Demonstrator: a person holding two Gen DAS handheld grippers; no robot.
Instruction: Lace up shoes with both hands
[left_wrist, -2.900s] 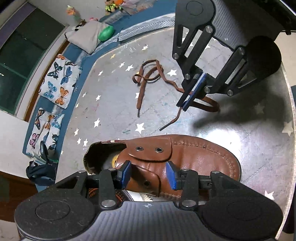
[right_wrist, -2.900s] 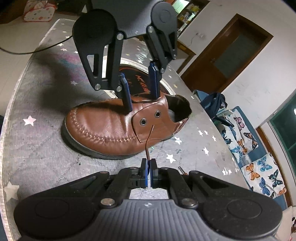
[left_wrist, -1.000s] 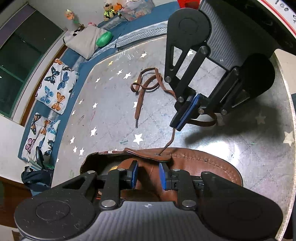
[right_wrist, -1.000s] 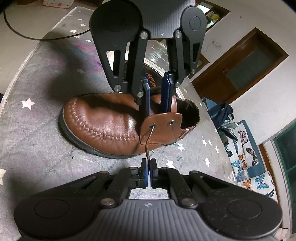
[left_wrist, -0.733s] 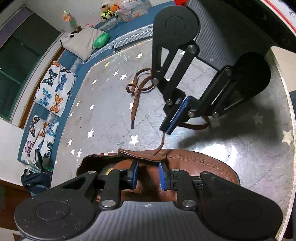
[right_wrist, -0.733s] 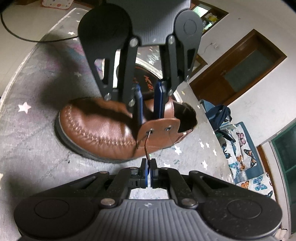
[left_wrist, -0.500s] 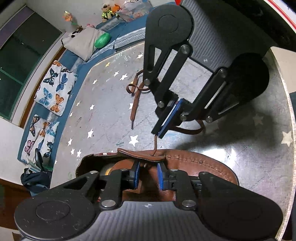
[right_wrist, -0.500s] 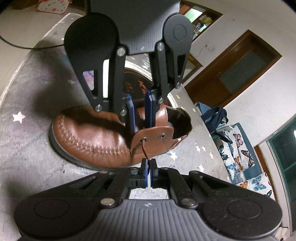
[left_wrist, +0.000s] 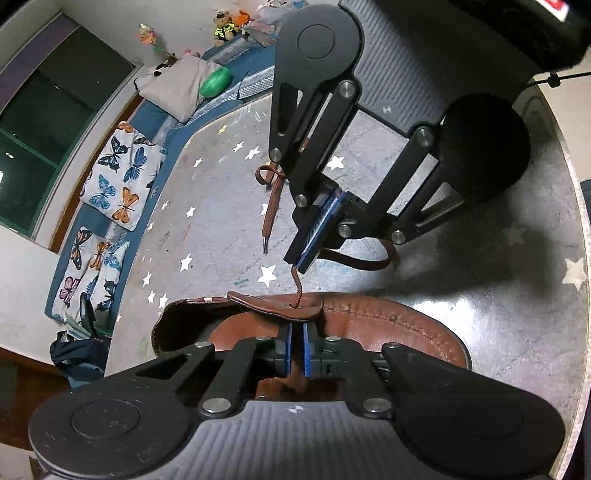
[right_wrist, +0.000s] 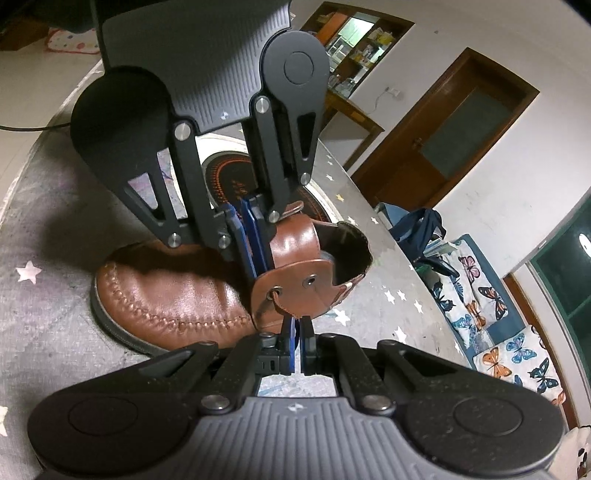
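Note:
A brown leather shoe (left_wrist: 388, 325) (right_wrist: 166, 295) lies on the star-patterned table. My right gripper (right_wrist: 297, 328) (left_wrist: 301, 264) is shut on the brown shoelace (right_wrist: 286, 308) (left_wrist: 295, 284) a short way from its tip. The lace runs into the front eyelet of the near flap (right_wrist: 306, 295). My left gripper (left_wrist: 295, 350) (right_wrist: 255, 267) reaches down behind that flap over the tongue. Its jaws are closing to a narrow slit, with a thin brown piece, seemingly the lace end, between the pads. The rest of the lace (left_wrist: 273, 199) trails loose on the table.
A round dark disc with orange markings (right_wrist: 229, 173) lies on the table just behind the shoe. The table's curved edge (left_wrist: 576, 258) runs close on the toe side. Butterfly cushions (left_wrist: 122, 177) and a dark bag (left_wrist: 74, 354) lie beyond the far edge.
My left jaws have narrowed from a finger-wide gap to almost together behind the flap. My right gripper came closer to the flap, so less lace shows between it and the eyelet.

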